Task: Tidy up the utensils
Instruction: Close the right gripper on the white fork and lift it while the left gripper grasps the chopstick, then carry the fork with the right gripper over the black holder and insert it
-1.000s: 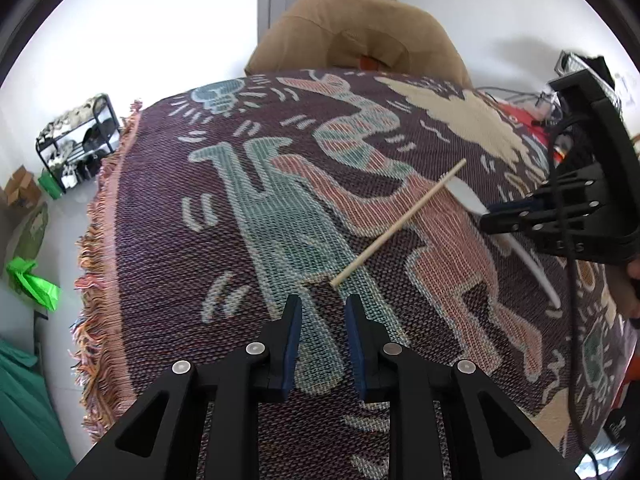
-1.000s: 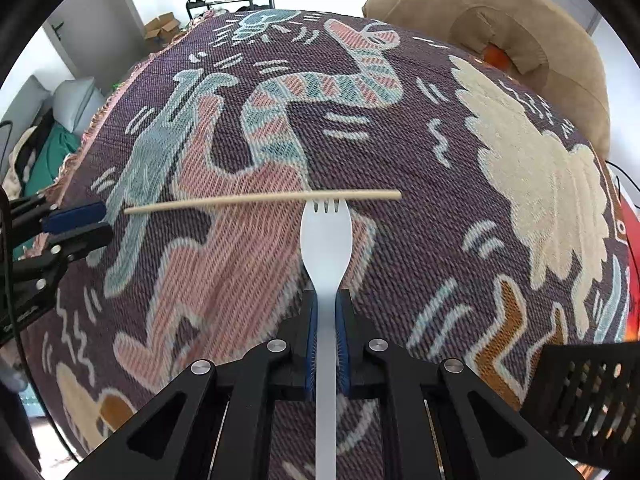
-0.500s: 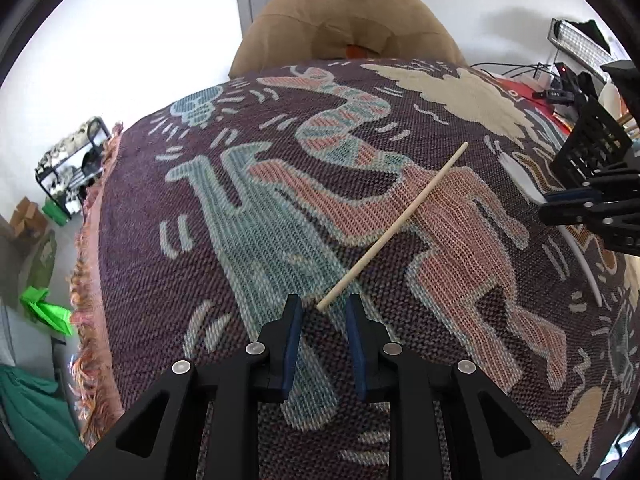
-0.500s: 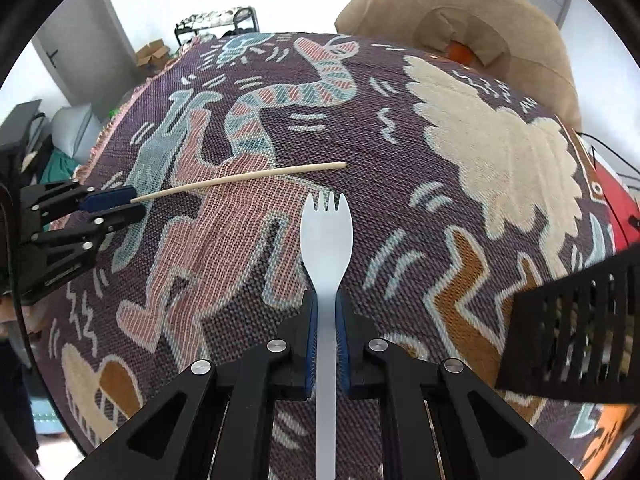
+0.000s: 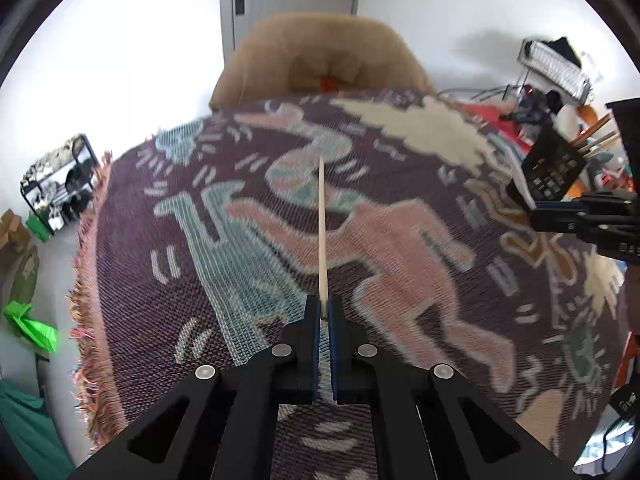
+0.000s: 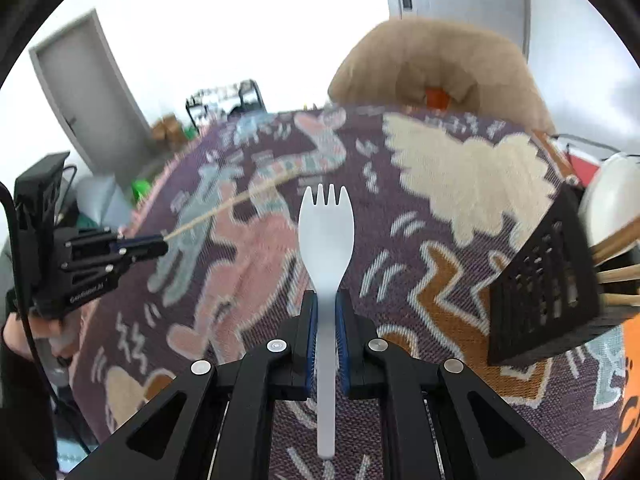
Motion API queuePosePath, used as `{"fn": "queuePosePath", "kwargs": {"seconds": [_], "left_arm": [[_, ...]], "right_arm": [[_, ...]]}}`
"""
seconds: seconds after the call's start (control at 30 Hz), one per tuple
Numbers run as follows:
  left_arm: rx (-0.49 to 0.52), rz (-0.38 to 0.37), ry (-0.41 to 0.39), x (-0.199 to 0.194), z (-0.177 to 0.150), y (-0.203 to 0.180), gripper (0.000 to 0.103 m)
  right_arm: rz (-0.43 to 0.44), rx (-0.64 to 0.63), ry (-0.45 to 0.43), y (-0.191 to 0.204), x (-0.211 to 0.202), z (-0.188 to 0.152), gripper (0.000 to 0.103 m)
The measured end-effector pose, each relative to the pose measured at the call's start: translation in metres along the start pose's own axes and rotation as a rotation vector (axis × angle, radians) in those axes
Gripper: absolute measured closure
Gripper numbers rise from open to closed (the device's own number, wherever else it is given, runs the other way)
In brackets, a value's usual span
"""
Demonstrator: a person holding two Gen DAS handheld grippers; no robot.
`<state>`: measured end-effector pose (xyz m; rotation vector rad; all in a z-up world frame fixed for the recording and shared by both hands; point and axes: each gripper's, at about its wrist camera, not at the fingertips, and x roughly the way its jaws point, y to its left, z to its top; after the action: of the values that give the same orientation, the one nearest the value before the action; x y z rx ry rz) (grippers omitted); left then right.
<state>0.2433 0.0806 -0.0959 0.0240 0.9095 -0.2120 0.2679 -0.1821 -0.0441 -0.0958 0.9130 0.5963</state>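
Chopstick (image 5: pixel 322 236) pinched at near end in my left gripper (image 5: pixel 324 312), tip pointing far, over blanket (image 5: pixel 400 248); spork (image 6: pixel 326 236) clamped by handle in my right gripper (image 6: pixel 326 312), tines far; black caddy (image 6: pixel 540 280) at right, sticks inside, apart from both

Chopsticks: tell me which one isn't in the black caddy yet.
The chopstick pinched by its near end in the left gripper, held out over the blanket. The other chopsticks stand in the black caddy.
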Motion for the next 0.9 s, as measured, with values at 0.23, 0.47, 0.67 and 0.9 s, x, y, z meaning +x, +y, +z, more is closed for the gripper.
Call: {"fn": "queuePosePath", "kwargs": {"seconds": [0.23, 0.47, 0.67, 0.9], "left_arm": [[0.028, -0.003, -0.125, -0.049, 0.019, -0.021, 0.099], [0.018, -0.028, -0.255, -0.091, 0.044, -0.043, 0.1], [0.038, -0.074, -0.34, -0.12, 0.071, -0.069, 0.1], [0.071, -0.149, -0.383, -0.135, 0.091, -0.099, 0.1]], "right_arm": [[0.016, 0.019, -0.216, -0.004, -0.047, 0.0, 0.092], [0.002, 0.022, -0.42, -0.012, -0.12, 0.013, 0.092], [-0.071, 0.003, -0.574, -0.026, -0.183, 0.031, 0.092], [-0.171, 0.011, -0.606, -0.04, -0.193, 0.04, 0.092]]}}
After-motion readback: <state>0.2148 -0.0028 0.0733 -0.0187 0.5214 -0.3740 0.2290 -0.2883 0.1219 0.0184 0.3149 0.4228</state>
